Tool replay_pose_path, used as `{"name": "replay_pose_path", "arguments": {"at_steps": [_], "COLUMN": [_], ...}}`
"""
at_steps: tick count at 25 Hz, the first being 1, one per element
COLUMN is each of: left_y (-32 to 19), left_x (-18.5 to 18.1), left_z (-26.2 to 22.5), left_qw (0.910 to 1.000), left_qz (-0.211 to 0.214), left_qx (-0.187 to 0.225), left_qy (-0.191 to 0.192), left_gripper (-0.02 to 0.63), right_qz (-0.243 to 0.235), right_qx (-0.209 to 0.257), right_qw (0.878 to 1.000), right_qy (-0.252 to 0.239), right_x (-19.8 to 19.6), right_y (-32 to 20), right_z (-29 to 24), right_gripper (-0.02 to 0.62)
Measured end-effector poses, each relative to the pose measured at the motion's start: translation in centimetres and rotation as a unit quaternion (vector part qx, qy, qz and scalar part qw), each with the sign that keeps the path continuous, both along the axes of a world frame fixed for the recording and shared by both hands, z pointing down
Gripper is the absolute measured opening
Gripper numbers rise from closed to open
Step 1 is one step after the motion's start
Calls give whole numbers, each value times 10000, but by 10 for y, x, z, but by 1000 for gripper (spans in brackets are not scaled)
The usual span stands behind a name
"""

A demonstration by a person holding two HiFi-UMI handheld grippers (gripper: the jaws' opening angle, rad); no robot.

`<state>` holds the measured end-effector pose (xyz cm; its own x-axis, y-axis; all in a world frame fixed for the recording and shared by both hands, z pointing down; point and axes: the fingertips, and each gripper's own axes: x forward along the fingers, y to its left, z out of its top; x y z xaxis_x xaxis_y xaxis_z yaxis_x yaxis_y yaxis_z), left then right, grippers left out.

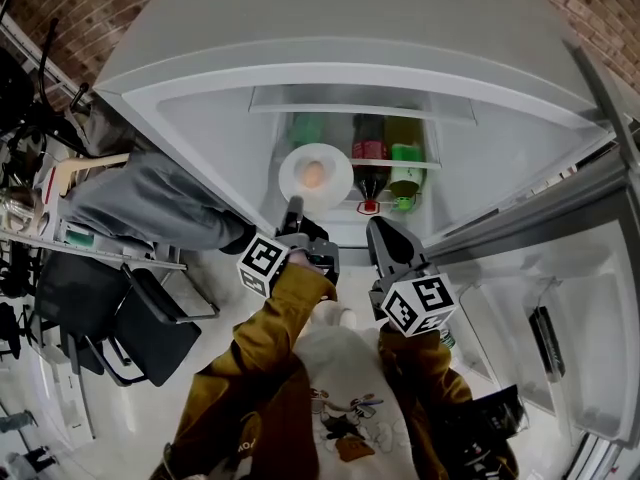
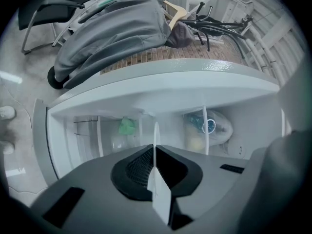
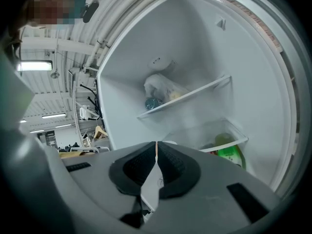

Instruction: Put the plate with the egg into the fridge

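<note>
A white plate point(image 1: 315, 175) with a brown egg point(image 1: 314, 174) on it hangs in front of the open fridge point(image 1: 200, 118), at the level of the bottle shelf. My left gripper point(image 1: 294, 208) is shut on the plate's near rim. In the left gripper view the plate point(image 2: 156, 130) shows edge-on as a thin white blade pinched between the dark pads of the left gripper point(image 2: 155, 152). My right gripper point(image 1: 379, 227) is to the right of the plate, apart from it. Its jaws point(image 3: 156, 152) are together with nothing in them.
Green and red bottles point(image 1: 372, 168) stand on the fridge shelf behind the plate. A higher shelf point(image 3: 195, 94) carries a plastic bag with a bottle point(image 3: 158, 94). The fridge door point(image 1: 560, 298) stands open at right. A chair point(image 1: 130, 318) and clutter stand at left.
</note>
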<state>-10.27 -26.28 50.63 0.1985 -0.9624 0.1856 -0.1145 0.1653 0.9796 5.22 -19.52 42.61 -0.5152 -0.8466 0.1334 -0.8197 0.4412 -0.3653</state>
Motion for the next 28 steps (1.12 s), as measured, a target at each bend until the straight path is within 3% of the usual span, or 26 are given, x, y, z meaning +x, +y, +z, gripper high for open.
{"name": "replay_pose_path", "arguments": {"at_steps": [28], "left_y": [-29], "left_x": [-3], "left_z": [16], "left_qw": [9997], "left_qz": [-152], "left_qx": [-121], "left_qy": [-118], "left_gripper": [18], "right_qz": [75], "right_qx": [-198], "right_qw": [9995], "right_qy": [242], "right_x": [-9], "right_y": [-40], "right_z": [27], "right_gripper": [8]}}
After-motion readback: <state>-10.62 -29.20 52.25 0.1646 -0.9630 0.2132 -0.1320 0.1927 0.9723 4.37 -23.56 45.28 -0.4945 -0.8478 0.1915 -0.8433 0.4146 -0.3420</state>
